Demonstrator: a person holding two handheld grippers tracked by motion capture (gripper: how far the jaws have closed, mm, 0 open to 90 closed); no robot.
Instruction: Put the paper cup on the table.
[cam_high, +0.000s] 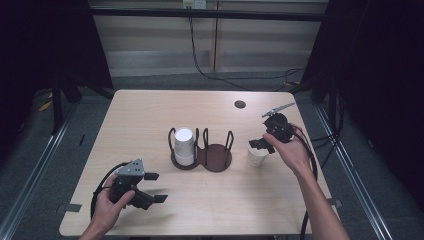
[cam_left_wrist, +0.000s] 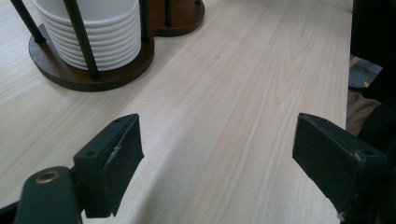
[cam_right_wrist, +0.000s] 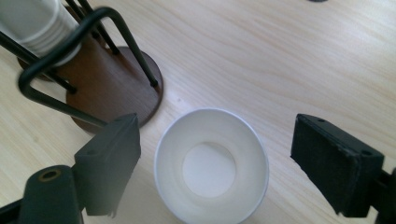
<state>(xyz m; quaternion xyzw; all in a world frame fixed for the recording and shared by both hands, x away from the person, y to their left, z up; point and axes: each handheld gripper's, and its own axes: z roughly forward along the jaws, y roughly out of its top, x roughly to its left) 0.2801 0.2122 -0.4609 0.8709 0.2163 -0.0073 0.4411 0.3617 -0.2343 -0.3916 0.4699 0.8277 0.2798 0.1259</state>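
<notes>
Right hand-held gripper (cam_right_wrist: 212, 163) hangs over a single white paper cup (cam_right_wrist: 211, 167), jaws apart on either side of its rim, nothing gripped. That cup stands upright on the counter (cam_high: 150, 110), just beside the dark two-ring holder (cam_high: 202, 152), whose other ring holds a cup stack (cam_high: 184, 146). A clean grasp probably means lowering squarely and closing gently, lest the thin wall buckle. Left hand-held gripper (cam_high: 150, 187) rests low near the front edge, jaws apart, empty.
</notes>
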